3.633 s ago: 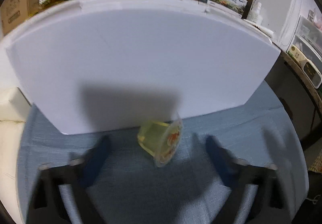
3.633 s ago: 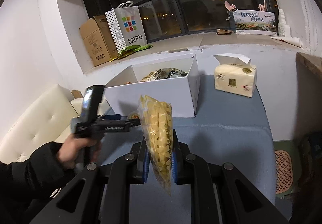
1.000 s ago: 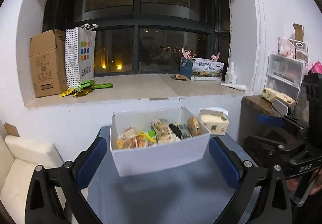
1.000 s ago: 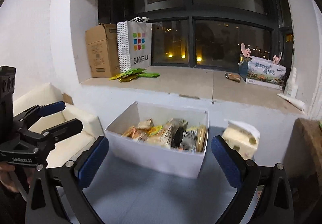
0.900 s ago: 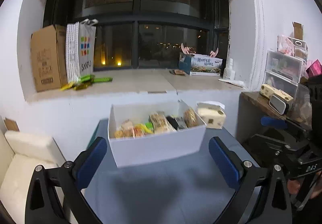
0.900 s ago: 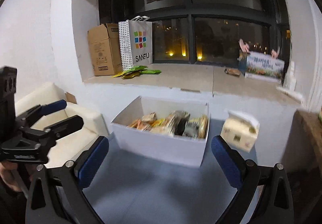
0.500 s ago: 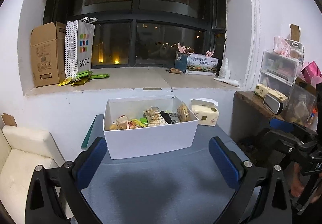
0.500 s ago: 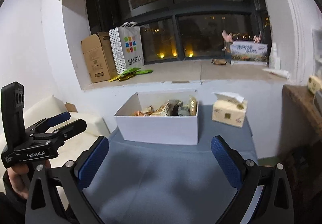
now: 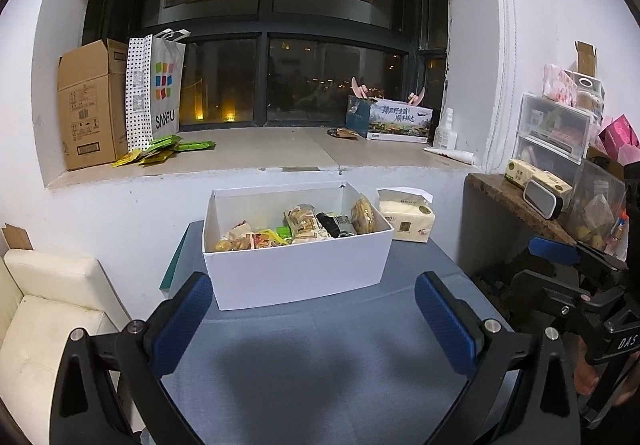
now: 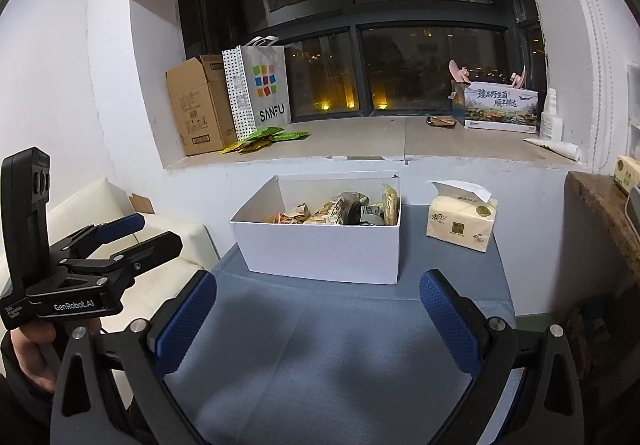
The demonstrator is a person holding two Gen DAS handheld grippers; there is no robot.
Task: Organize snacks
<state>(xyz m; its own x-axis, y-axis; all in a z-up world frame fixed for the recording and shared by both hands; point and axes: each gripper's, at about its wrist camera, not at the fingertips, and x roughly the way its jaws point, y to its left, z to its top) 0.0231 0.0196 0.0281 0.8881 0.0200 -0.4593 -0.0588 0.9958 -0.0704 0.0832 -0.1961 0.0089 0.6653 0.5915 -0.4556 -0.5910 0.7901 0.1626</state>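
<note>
A white open box stands at the far side of the blue-clothed table, with several snack packets standing inside it. It also shows in the right wrist view, snacks inside. My left gripper is open and empty, held back from the box above the cloth. My right gripper is open and empty too, also short of the box. The left gripper shows from the side in the right wrist view, the right one in the left wrist view.
A tissue pack lies right of the box. A window sill behind holds a cardboard box, a SANFU bag and green packets. A cream sofa is left; a wooden side shelf is right.
Both grippers have pulled back from the box and now hold nothing. The yellow snack bag held by the right gripper earlier and the jelly cup on the cloth are no longer outside the box.
</note>
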